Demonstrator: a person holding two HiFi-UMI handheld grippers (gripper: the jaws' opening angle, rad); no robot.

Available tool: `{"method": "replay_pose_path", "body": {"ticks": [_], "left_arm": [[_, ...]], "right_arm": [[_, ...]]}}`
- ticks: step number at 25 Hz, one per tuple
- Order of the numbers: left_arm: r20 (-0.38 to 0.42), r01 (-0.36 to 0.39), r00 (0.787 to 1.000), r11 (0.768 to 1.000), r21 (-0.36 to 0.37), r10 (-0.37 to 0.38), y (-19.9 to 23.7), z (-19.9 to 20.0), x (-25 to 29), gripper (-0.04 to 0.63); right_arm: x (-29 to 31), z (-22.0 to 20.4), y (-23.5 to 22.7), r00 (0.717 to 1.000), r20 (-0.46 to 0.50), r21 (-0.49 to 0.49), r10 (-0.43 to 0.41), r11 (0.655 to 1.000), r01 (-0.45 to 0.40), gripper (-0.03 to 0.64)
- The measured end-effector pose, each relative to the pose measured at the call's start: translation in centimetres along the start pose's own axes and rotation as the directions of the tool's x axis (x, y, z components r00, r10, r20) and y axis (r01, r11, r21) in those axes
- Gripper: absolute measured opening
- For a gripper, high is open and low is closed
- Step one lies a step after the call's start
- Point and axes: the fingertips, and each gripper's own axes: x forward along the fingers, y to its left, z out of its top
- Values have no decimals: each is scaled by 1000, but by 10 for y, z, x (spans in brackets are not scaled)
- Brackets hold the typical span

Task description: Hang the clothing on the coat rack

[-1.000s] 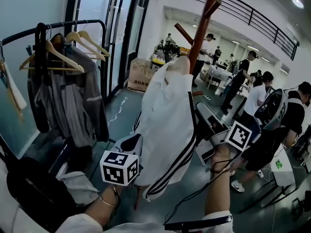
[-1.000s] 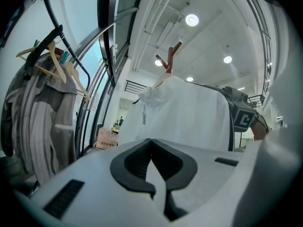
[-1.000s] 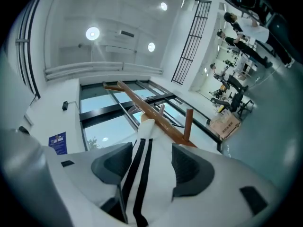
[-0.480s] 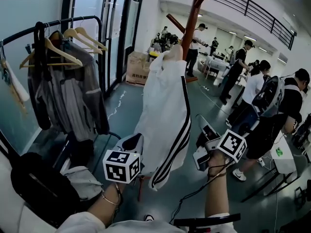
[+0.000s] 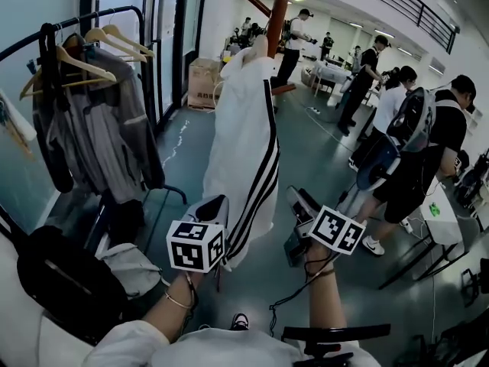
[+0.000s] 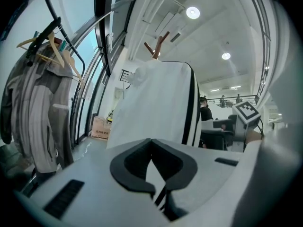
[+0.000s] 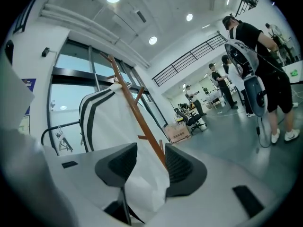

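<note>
Closing a little just now, the right tongs [image 7: 150, 148] are apart, with the white jacket [image 5: 244, 128] showing between them. The left tongs [image 6: 151, 141] are pinched together, empty. Both sit lower than before. The white jacket hangs on the coat rack [image 5: 279, 6].

I count two grippers of mine, the left gripper [image 6: 151, 142] and the right gripper [image 7: 151, 151], one white jacket [image 5: 241, 144], one brown coat rack [image 5: 280, 6], one black clothes rail [image 5: 114, 10] and one cardboard box [image 5: 200, 82].
</note>
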Motion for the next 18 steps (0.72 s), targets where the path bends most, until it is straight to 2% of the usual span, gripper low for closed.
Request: {"method": "replay_pose_path", "body": {"ticks": [8,13,16,18], "left_arm": [[-6,-41,999,999,-25,41,-19,-21,-11,8],[13,-132,991,990,-57,133,-33,-37,-28,8],[14,-187,982,978,-94,189,-39,-49,-40,8],[18,-213,976,973,-90,216,-43,-54,-47,9]], "right_arm": [[-26,-40,-19,996,-43,-64,-78,995,75,126],[-53,-57,-34,991,-69,-101,-116,989,109,32],[-65,-69,-35,988,-104,-169,-114,981,96,26],[-69,-72,-37,985,-114,-238,-129,966,99,26]]}}
